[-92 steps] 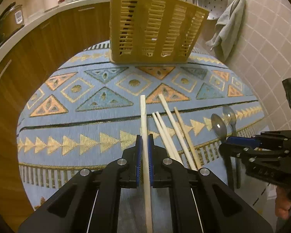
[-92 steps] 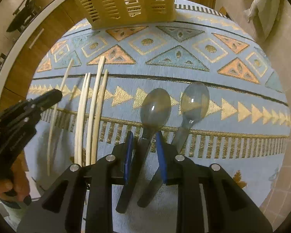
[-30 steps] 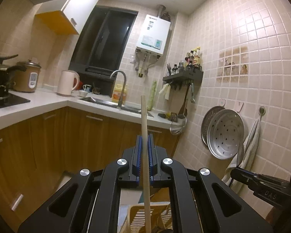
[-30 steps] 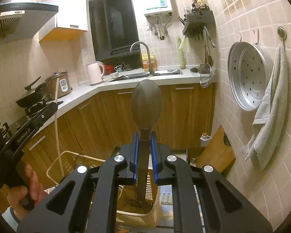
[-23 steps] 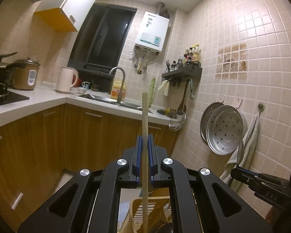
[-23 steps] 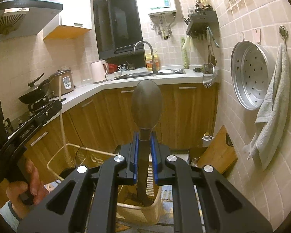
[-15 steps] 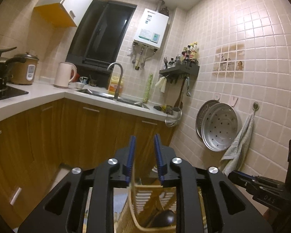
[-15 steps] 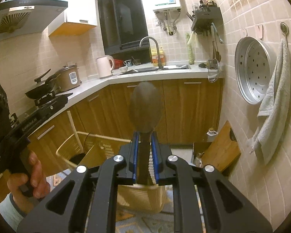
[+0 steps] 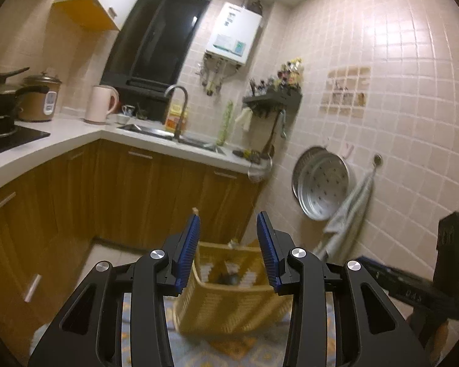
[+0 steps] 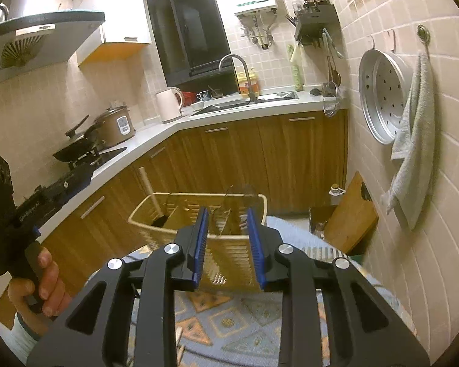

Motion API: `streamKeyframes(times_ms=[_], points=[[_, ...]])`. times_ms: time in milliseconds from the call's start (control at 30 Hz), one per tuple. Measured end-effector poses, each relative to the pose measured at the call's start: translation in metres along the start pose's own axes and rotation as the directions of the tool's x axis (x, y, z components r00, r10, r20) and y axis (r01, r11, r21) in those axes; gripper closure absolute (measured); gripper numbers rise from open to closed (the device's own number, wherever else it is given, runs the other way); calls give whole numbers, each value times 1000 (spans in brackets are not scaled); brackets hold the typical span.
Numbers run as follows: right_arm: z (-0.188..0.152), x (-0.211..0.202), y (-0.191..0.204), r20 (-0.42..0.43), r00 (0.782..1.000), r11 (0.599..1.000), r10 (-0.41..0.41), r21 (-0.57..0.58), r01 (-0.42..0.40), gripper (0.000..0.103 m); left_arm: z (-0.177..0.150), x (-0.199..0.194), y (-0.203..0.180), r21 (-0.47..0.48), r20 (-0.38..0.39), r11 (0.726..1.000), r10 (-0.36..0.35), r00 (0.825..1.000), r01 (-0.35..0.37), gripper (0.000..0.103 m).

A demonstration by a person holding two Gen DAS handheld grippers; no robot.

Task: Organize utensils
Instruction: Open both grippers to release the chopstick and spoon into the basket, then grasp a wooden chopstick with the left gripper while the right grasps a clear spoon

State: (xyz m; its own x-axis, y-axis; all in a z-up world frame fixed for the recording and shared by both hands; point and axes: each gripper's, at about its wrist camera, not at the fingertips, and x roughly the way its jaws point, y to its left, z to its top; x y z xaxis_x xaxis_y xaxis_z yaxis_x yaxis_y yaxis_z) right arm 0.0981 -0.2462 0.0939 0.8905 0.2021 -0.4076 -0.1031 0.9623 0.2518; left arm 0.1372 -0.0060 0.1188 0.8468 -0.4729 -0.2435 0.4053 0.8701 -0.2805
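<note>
Both the left gripper (image 9: 228,249) and right gripper (image 10: 226,243) hung with jaws spread and empty over the slatted yellow plastic basket (image 10: 229,255) at twelve o'clock, where a pale wooden chopstick (image 10: 148,191) leaned at ten o'clock, seemingly dropped in upright for storage.

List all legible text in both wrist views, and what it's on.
"GenRobot.AI": side of the left gripper, seen from the right wrist view, slightly blurred.
"DAS": side of the right gripper, seen from the left wrist view, faint.
Too small or blurred to read: water heater label, rice cooker panel, yellow bottle label.
</note>
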Motion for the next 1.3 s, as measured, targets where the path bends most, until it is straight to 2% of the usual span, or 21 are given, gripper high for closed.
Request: streamKeyframes(times_ms=[167, 233, 300, 333, 433, 500, 633, 667, 700, 733, 767, 800, 833, 900, 1100, 1300], points=[[-6, -24, 10, -18, 1000, 1000, 3, -5, -3, 75, -4, -21, -11, -19, -115, 998, -67, 991, 65, 65], [-10, -30, 11, -43, 999, 1000, 15, 11, -14, 75, -8, -27, -14, -19, -156, 998, -57, 986, 55, 64], [-15, -36, 10, -69, 997, 999, 21, 29, -19, 75, -18, -31, -16, -21, -210, 1000, -7, 978, 3, 53], [-19, -37, 10, -93, 996, 999, 12, 35, -9, 75, -23, -31, -16, -23, -236, 1000, 12, 972, -18, 51], [-35, -37, 9, -166, 986, 999, 10, 53, -1, 75, -49, -28, -13, -35, -360, 998, 41, 932, -57, 51], [-48, -33, 6, -225, 974, 997, 27, 82, -9, 75, -65, -27, -11, -30, -409, 997, 59, 911, -78, 51], [-70, -28, 1, -309, 950, 993, 45, 117, -9, 75, -104, -23, -4, -25, -517, 994, 79, 852, -107, 51], [-76, -28, 1, -321, 946, 993, 43, 118, -5, 75, -112, -23, -2, -26, -532, 993, 85, 843, -116, 51], [-83, -27, 0, -334, 942, 993, 44, 119, -4, 71, -124, -21, 1, -30, -555, 991, 89, 827, -127, 51], [-88, -27, -1, -339, 940, 993, 46, 122, -5, 59, -134, -18, 3, -40, -581, 990, 85, 809, -134, 51], [-93, -27, -1, -342, 939, 992, 45, 125, -2, 52, -143, -16, 5, -49, -605, 989, 81, 792, -139, 51], [-97, -28, -3, -342, 939, 992, 40, 127, 4, 46, -150, -16, 7, -52, -621, 989, 79, 780, -141, 51], [-102, -28, -4, -348, 937, 993, 32, 120, 11, 46, -158, -15, 8, -50, -637, 988, 79, 766, -143, 51], [-110, -25, -4, -372, 928, 994, 25, 109, 17, 46, -166, -14, 5, -27, -650, 990, 90, 755, -141, 51], [-125, -20, -13, -407, 913, 988, 37, 150, 26, 46, -186, -8, -12, 110, -678, 980, 195, 709, -165, 51], [-131, -18, -19, -421, 906, 986, 37, 164, 36, 46, -196, -4, -33, 267, -643, 946, 316, 698, -183, 51]])
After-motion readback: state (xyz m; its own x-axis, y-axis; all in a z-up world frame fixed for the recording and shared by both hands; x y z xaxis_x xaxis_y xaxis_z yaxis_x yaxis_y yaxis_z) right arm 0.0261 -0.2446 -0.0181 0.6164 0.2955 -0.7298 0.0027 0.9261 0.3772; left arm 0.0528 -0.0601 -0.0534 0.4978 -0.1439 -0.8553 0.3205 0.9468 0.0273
